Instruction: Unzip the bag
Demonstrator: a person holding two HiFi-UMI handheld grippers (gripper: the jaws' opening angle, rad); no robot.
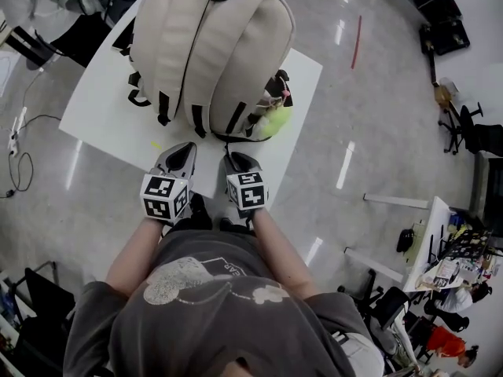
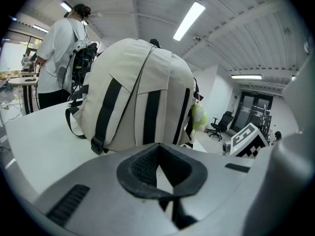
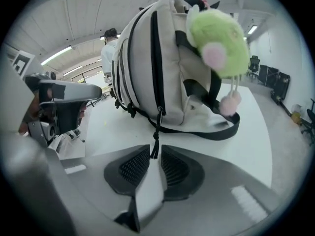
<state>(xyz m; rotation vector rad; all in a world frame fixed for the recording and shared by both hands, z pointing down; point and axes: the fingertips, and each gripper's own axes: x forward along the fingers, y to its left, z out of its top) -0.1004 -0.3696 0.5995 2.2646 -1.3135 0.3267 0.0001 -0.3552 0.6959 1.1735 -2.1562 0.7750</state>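
A beige backpack (image 1: 208, 45) with black straps stands on the white table (image 1: 102, 116), its strap side towards me. A green plush toy (image 1: 275, 120) hangs on its right side, large in the right gripper view (image 3: 216, 38). Both grippers sit at the table's near edge, just in front of the bag. My left gripper (image 1: 185, 148) is shut with nothing in it, its tips touching (image 2: 156, 145), facing the bag (image 2: 138, 97). My right gripper (image 1: 233, 158) is closed on the black zipper pull cord (image 3: 156, 132), which hangs from the side zip into its tips (image 3: 153, 154).
A person in a white shirt (image 2: 56, 53) stands beyond the table's far side. A black chair (image 1: 86, 34) is at the table's left. Desks with clutter (image 1: 440, 258) and office chairs (image 1: 471, 132) stand to the right; cables (image 1: 20, 155) lie on the floor at left.
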